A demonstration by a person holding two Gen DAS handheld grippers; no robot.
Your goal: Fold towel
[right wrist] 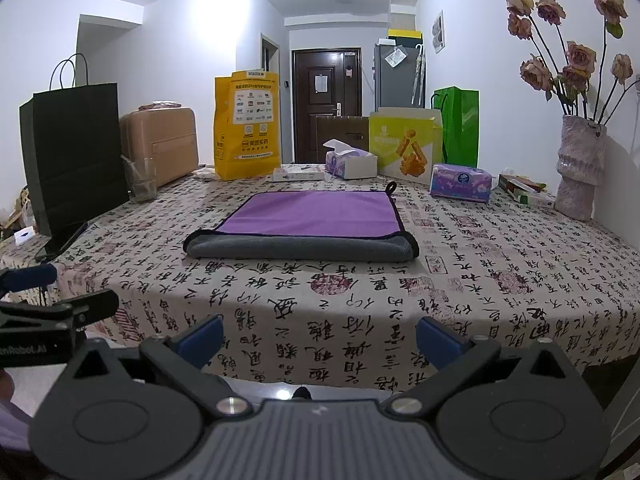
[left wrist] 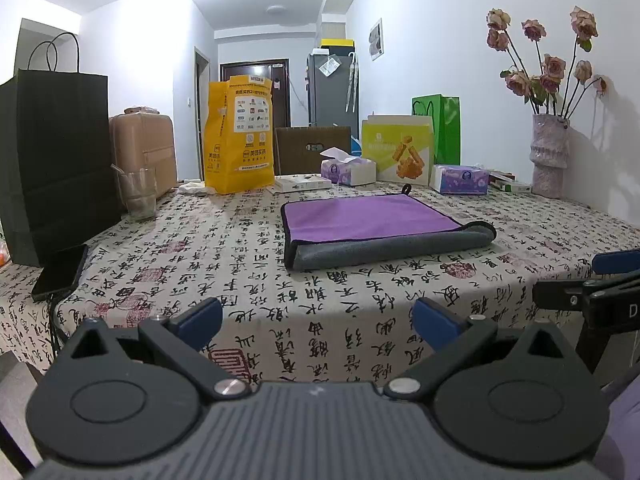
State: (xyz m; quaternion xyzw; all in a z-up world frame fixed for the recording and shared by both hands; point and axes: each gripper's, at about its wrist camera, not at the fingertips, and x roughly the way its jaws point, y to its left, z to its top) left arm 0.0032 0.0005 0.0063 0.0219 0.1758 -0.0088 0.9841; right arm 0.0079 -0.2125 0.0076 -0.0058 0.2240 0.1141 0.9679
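A purple towel (left wrist: 368, 216) with a grey underside lies folded on the patterned tablecloth (left wrist: 248, 264), its grey fold edge facing me and a small loop at its far right corner. It also shows in the right wrist view (right wrist: 316, 216). My left gripper (left wrist: 318, 320) is open and empty, held back at the table's near edge, well short of the towel. My right gripper (right wrist: 320, 334) is open and empty, also back at the near edge. Each gripper shows at the side of the other's view.
A black paper bag (left wrist: 56, 152), a phone (left wrist: 60, 272) and a glass (left wrist: 138, 194) stand at the left. A yellow bag (left wrist: 238, 132), tissue packs (left wrist: 348, 170), a snack box (left wrist: 398, 154), a green bag (left wrist: 444, 128) and a vase of roses (left wrist: 550, 156) line the back.
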